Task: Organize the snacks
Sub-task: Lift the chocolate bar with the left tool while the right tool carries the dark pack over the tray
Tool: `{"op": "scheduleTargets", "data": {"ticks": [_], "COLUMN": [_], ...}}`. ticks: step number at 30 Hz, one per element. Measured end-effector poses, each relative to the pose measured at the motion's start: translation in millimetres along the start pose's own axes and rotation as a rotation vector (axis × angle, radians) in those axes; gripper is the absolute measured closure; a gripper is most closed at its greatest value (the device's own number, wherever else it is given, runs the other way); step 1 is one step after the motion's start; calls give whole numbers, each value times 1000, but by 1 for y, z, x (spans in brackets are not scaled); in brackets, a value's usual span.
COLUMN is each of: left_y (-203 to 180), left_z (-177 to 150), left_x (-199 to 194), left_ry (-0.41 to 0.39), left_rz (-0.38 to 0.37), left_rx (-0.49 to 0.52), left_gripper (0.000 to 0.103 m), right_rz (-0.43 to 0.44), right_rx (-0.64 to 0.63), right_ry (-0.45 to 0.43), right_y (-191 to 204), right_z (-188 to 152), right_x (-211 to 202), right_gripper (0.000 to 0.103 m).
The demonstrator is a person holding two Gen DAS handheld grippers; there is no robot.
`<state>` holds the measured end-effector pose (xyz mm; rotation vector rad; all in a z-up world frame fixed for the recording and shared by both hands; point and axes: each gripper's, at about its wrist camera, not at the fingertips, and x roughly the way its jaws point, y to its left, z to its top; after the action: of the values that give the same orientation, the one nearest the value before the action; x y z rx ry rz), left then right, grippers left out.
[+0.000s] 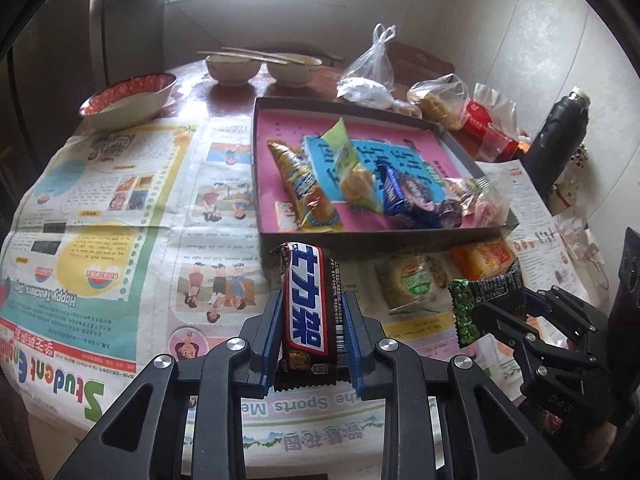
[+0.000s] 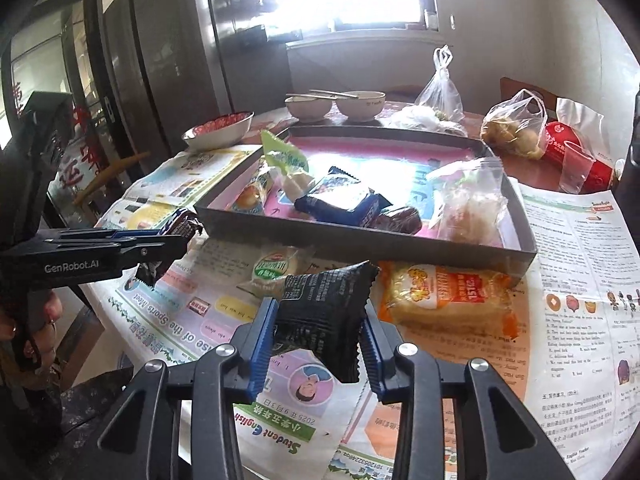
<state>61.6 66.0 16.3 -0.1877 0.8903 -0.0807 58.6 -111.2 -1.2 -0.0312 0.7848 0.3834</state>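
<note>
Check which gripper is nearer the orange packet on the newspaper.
Right. The right gripper, holding a black packet, is just beside the orange packet; the left gripper, holding a chocolate bar, is farther off.

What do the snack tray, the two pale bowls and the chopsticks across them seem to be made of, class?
Snack tray: probably cardboard; thin grey matte walls, folded corners, printed pink floor.
Two pale bowls: likely glazed ceramic; smooth, softly shiny, thick-rimmed, though melamine is possible.
Chopsticks: apparently wood or bamboo; pale tan, dull.
</note>
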Motion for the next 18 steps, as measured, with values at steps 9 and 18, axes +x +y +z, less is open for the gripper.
{"op": "scheduleTargets", "data": {"ticks": [9, 18], "left_y": [-13, -28], "left_z": [10, 20], "left_x": [-6, -3], "left_ry": [-30, -42], "left_rz": [-31, -54], "left_rx": [5, 20], "left_gripper": [74, 74], "right_rz": [-15, -26], "right_rx": [14, 30], "right_ry": [-41, -57], "right_y": [-7, -18], "right_z": [8, 16], "right_x": [-12, -12], "right_gripper": [64, 70]}}
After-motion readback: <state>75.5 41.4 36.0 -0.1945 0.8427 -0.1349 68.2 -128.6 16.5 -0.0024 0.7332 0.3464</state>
